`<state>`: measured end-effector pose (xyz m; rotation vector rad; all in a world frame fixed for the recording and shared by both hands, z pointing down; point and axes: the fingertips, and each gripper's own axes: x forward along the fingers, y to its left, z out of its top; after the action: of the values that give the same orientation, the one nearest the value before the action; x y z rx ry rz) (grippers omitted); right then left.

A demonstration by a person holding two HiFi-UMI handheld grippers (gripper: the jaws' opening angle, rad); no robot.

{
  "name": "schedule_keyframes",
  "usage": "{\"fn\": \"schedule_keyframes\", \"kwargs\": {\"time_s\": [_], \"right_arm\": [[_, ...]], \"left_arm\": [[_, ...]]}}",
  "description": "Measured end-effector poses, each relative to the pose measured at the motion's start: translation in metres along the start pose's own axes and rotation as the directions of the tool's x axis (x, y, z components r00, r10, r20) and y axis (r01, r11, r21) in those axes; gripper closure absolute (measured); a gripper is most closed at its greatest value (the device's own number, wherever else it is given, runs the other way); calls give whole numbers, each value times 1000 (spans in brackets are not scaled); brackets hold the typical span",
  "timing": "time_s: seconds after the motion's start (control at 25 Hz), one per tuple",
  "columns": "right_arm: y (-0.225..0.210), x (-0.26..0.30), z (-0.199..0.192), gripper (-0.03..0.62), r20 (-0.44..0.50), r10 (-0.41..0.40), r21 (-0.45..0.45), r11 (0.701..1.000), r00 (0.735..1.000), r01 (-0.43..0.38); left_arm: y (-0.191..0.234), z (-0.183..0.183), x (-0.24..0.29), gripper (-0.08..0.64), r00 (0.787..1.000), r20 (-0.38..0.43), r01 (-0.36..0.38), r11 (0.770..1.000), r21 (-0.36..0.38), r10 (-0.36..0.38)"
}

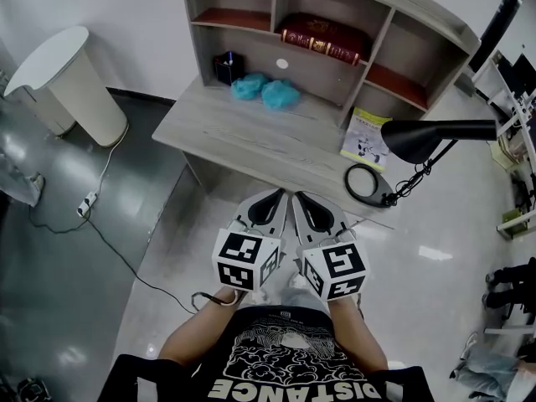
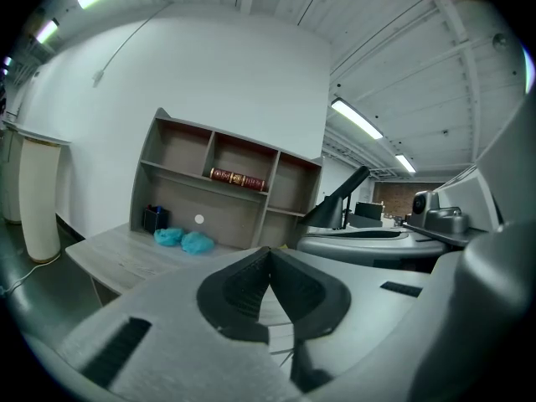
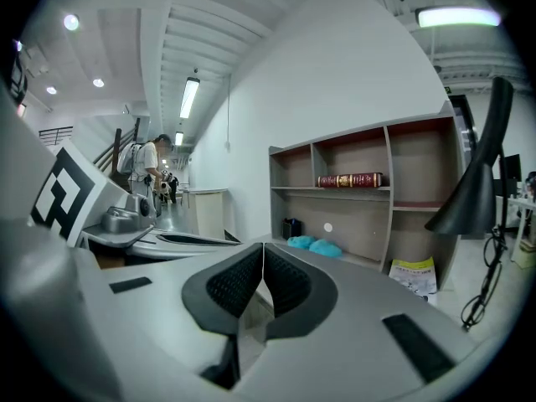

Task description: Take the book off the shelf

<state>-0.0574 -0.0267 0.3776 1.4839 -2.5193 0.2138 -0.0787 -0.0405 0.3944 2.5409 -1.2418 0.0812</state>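
Note:
A dark red book (image 1: 322, 40) with gold bands lies flat in the middle compartment of the wooden shelf unit (image 1: 381, 17) at the back of the desk; it also shows as the book (image 2: 238, 177) and the book (image 3: 350, 180) in both gripper views. My left gripper (image 1: 278, 196) and right gripper (image 1: 298, 198) hang side by side in front of the desk's near edge, well short of the shelf. Both have their jaws pressed together with nothing between them. The left gripper (image 2: 269, 254) and right gripper (image 3: 263, 249) point toward the shelf.
Two teal cloth bundles (image 1: 266, 90) and a dark pen cup (image 1: 227, 65) sit on the desk (image 1: 251, 145) under the shelf. A yellow booklet (image 1: 365, 137) leans at right, beside a black desk lamp (image 1: 419, 137) with its round base. A white bin (image 1: 65, 78) stands at left.

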Motion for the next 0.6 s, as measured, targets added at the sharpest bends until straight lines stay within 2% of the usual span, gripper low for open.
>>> {"fn": "schedule_keyframes", "kwargs": {"time_s": [0.32, 0.6], "right_arm": [[-23, 29, 2, 575, 12, 27, 12, 1000, 1000, -27], [-65, 65, 9, 575, 24, 69, 26, 997, 997, -70]], "left_arm": [[14, 3, 30, 551, 1000, -10, -22, 1000, 16, 22], [30, 14, 81, 551, 998, -15, -67, 997, 27, 67]]}}
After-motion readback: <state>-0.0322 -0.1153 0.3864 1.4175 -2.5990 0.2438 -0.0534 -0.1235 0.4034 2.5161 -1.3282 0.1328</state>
